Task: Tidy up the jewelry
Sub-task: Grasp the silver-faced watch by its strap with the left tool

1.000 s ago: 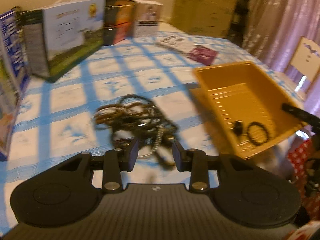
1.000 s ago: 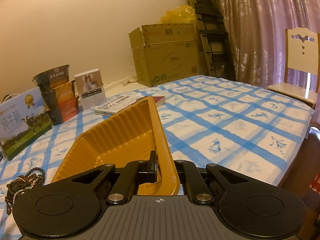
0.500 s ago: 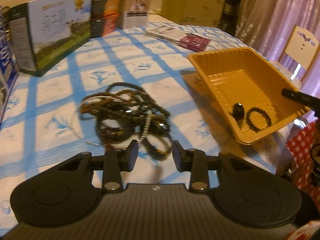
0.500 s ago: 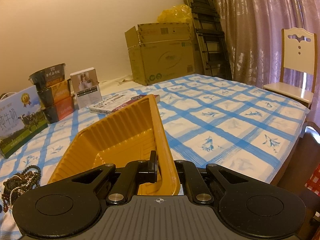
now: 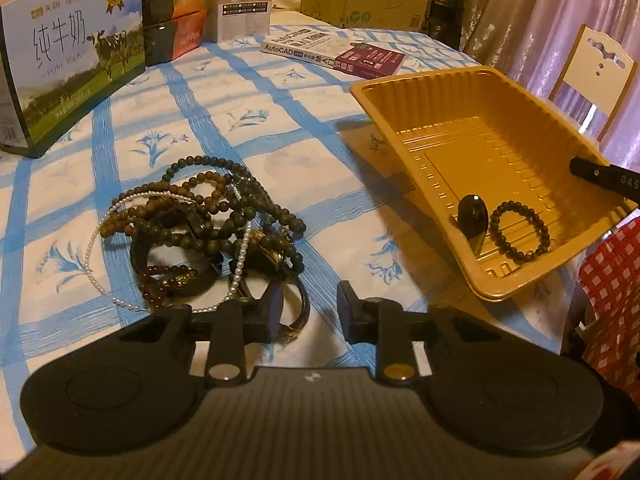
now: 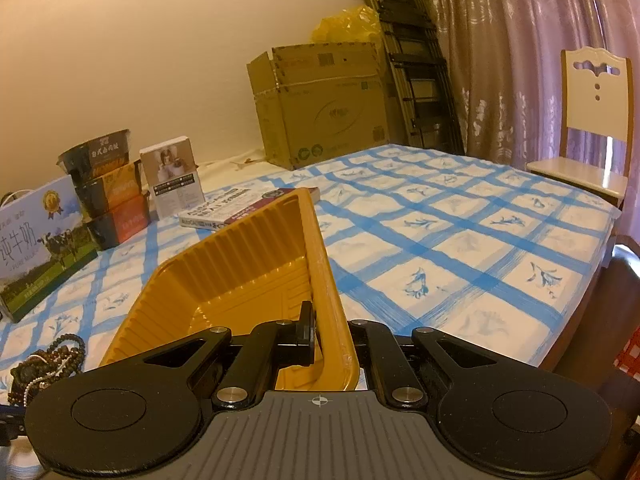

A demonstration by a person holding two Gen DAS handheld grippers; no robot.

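A tangled pile of bead bracelets and a pearl string (image 5: 200, 224) lies on the blue-checked tablecloth (image 5: 320, 184); it also shows at the left edge of the right wrist view (image 6: 44, 364). My left gripper (image 5: 308, 312) is open and empty, its fingertips at the near edge of the pile. A yellow plastic tray (image 5: 480, 160) is tilted up at the table's right edge. It holds a dark bead bracelet (image 5: 520, 230) and a dark oval piece (image 5: 472, 216). My right gripper (image 6: 332, 340) is shut on the tray's rim (image 6: 324, 288).
A milk carton box (image 5: 68, 56), stacked noodle bowls (image 5: 172, 12), a small white box (image 5: 244, 0) and books (image 5: 332, 50) stand at the far side. A cardboard box (image 6: 324, 104), a folded ladder (image 6: 416, 60) and a white chair (image 6: 592, 120) are beyond the table.
My left gripper has pulled back and swung so the jewelry pile sits further left and the tray is more in view. The right gripper still holds the tilted tray.
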